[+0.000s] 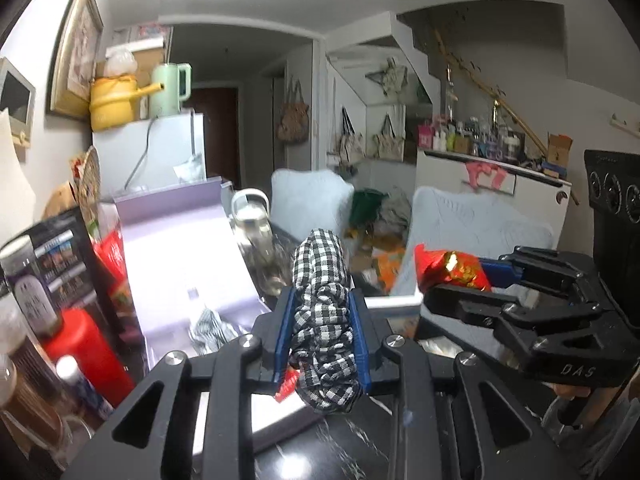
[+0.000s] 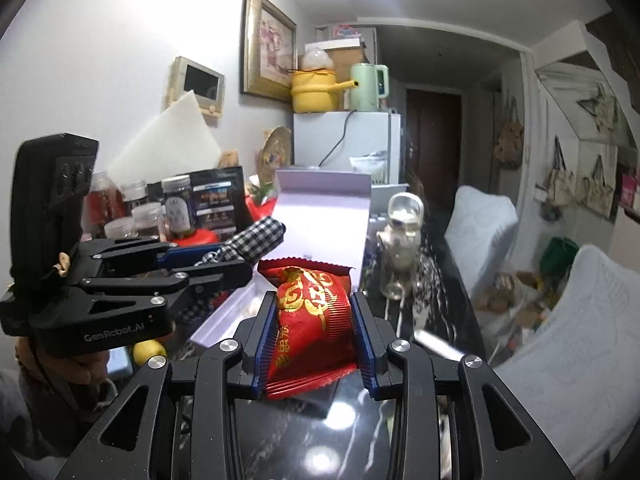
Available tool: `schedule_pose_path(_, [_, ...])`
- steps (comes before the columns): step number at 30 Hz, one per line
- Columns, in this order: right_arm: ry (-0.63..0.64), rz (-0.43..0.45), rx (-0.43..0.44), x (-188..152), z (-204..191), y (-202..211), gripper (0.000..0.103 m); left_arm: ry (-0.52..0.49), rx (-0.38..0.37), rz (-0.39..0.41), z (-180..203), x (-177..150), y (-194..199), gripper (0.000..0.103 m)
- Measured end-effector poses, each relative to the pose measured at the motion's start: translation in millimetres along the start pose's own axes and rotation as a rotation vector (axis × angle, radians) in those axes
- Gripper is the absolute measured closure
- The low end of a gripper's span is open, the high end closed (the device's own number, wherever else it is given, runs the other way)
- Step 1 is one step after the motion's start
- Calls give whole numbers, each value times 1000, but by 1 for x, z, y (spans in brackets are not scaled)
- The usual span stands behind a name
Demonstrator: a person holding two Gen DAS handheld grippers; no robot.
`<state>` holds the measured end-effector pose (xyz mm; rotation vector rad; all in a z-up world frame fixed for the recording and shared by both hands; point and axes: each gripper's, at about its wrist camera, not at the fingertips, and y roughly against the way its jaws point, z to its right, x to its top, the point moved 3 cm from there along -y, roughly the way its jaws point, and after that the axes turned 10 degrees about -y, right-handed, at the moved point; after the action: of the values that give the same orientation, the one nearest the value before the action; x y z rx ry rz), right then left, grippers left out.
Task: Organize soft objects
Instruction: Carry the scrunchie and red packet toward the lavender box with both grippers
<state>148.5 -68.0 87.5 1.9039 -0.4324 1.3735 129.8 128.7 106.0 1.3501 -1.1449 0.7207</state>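
My left gripper (image 1: 320, 312) is shut on a black-and-white checkered scrunchie (image 1: 322, 320), held above the dark marble table (image 1: 352, 440). It also shows in the right wrist view (image 2: 256, 238) at the left. My right gripper (image 2: 314, 308) is shut on a red packet with gold print (image 2: 312, 312); the packet also shows in the left wrist view (image 1: 450, 270) at the right. An open lavender box (image 1: 188, 256) with its lid raised lies ahead of both grippers (image 2: 320, 216). Another checkered cloth piece (image 1: 210, 330) lies at the box's near end.
Jars, a red canister (image 1: 88, 348) and a dark carton (image 1: 64, 256) crowd the table's left. A glass jug (image 2: 400, 240) stands beyond the box. White cushioned chairs (image 2: 560, 320) line the right. A lemon (image 2: 149, 350) lies under the left gripper.
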Motion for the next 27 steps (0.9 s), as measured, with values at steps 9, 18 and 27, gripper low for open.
schedule_pose_path(9, [-8, 37, 47, 37, -1, -28, 68, 10, 42, 77, -25, 25, -14, 77])
schedule_pose_path(18, [-43, 28, 87, 54, 1, -73, 68, 8, 193, 22, -57, 17, -49, 77])
schedule_pose_path(27, [-54, -29, 86, 59, 10, -130, 68, 75, 290, -66, -102, -3, -77, 77])
